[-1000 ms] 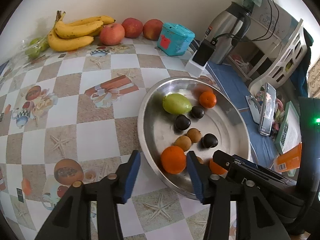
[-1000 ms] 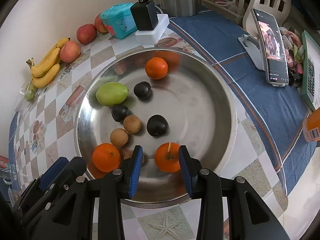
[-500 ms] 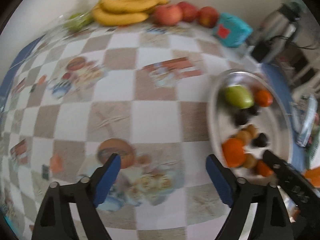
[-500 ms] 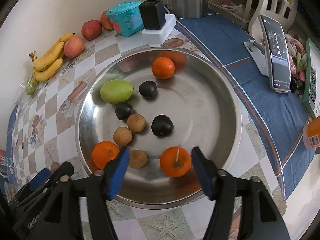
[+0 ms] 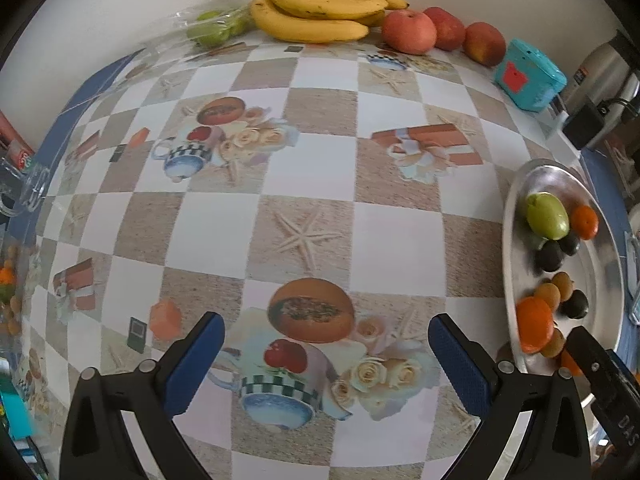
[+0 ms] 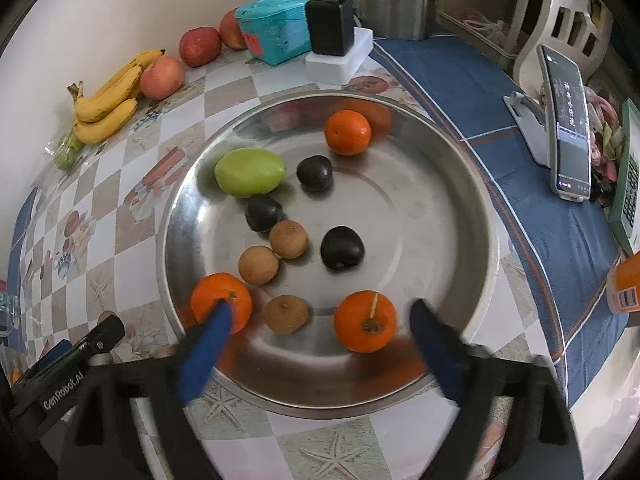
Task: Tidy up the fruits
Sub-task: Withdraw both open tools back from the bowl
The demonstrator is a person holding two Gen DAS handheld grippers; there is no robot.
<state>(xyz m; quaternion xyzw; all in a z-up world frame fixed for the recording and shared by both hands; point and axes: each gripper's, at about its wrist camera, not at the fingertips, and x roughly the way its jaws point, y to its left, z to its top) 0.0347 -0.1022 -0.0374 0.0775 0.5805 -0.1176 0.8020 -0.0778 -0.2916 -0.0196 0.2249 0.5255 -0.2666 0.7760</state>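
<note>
Left gripper: jaws wide, just been opening, nothing between them, only bare checkered tablecloth below. Bananas and apples sit far off at the back wall; the steel tray is at its right edge.

Right gripper: jaws wide, just been opening, pads blurred. Stemmed orange lies free on the tray between them, untouched, with a brown fruit beside it. Second orange is partly behind the left pad. Green mango, dark plums and a third orange sit further in.

Risks, my read:
- Round fruit on slick steel: a nudge from either pad likely sets it rolling into neighbours.
- Spread jaws bracket two fruits at once; closing here may pinch the wrong one.
- The grippers are close together near the tray rim, so a collision is possible.
</note>
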